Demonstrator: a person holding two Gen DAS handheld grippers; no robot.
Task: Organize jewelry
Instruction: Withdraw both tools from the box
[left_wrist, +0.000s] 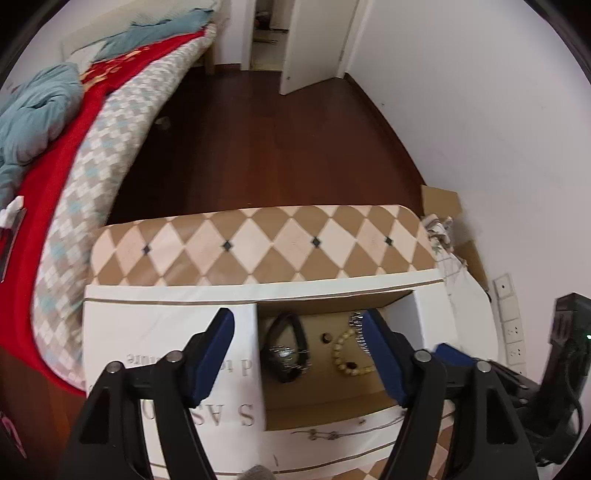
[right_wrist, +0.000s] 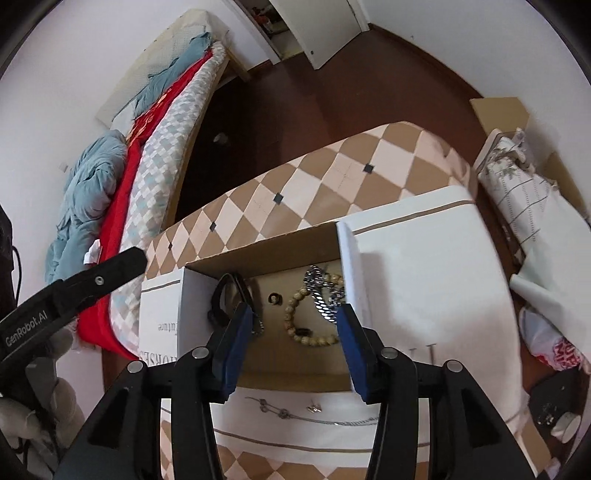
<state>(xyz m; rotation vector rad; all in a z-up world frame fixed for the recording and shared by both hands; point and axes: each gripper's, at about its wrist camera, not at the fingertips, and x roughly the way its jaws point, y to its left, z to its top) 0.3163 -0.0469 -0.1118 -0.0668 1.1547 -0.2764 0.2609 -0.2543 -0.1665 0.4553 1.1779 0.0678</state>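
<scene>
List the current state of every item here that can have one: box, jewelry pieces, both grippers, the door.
Cardboard box: flaps open, jewelry inside.
Beaded bracelet: lying on box floor.
Silver chain: in box, overlapping the beads.
Black wristwatch: in box, on its left side.
Thin necklace: outside, on the near flap.
Left gripper: open, empty.
Right gripper: open, empty.
Door: ajar.
</scene>
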